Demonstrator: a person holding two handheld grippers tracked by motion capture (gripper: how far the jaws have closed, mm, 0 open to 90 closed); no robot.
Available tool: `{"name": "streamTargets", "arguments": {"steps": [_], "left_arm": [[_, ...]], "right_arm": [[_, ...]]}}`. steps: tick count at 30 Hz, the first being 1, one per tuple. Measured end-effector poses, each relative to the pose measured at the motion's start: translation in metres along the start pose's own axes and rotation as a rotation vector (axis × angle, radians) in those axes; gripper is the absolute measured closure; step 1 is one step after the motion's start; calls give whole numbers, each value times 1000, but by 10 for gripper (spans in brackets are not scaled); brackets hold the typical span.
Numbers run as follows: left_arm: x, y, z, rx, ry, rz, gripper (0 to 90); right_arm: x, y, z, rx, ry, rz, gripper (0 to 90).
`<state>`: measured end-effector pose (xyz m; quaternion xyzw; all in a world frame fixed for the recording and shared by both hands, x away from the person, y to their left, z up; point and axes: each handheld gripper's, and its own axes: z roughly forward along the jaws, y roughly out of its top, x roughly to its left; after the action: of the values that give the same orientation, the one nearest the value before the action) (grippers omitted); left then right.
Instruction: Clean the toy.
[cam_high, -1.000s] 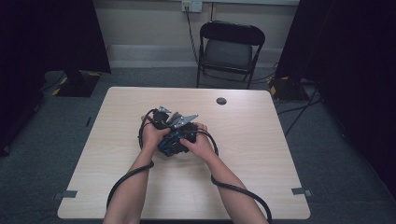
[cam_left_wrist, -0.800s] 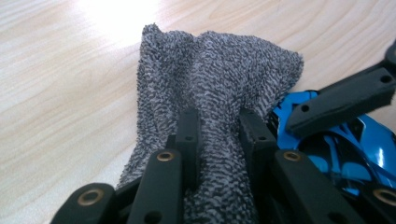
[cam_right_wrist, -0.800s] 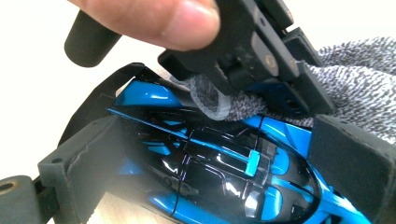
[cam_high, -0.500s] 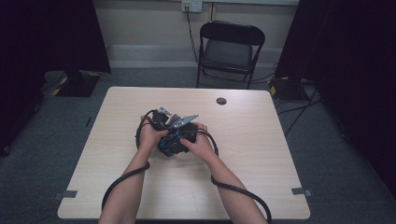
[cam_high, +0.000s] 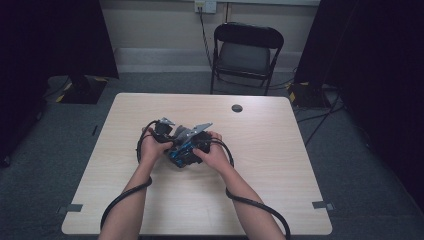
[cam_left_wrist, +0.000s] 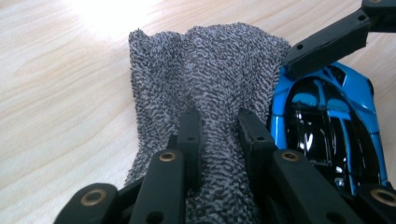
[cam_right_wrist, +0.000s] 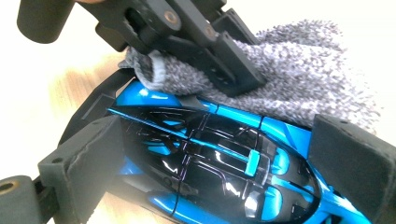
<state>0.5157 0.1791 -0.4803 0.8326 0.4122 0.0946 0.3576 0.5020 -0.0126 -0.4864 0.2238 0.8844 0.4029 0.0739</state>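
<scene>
A blue and black toy car (cam_right_wrist: 210, 158) lies on the wooden table (cam_high: 280, 165), and my right gripper (cam_right_wrist: 219, 154) is shut on it, one pad against each side. The left gripper (cam_left_wrist: 218, 121) is shut on a bunched grey cloth (cam_left_wrist: 210, 70), which rests against the car's (cam_left_wrist: 327, 121) side and roof. In the high view both hands meet at the table's middle: the left gripper (cam_high: 165, 132) sits at the left of the car (cam_high: 181, 155), the right gripper (cam_high: 200, 140) at its right. From the right gripper view, the left gripper (cam_right_wrist: 205, 42) presses the cloth (cam_right_wrist: 299, 70) onto the car's far edge.
A small dark round disc (cam_high: 237, 108) lies near the table's far edge. A black folding chair (cam_high: 247, 50) stands behind the table. Cables (cam_high: 120, 200) trail from both grippers over the near edge. Dark curtains hang at both sides.
My left hand with the cloth has slid slightly to the left along the car. The right hand and the car have stayed in place.
</scene>
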Motion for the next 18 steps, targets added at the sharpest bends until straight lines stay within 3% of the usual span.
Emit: {"name": "streamTargets", "arguments": {"steps": [18], "left_arm": [[6, -21, -24, 14, 1, -27, 738]], "right_arm": [[0, -1, 0, -4, -1, -1, 29]]}}
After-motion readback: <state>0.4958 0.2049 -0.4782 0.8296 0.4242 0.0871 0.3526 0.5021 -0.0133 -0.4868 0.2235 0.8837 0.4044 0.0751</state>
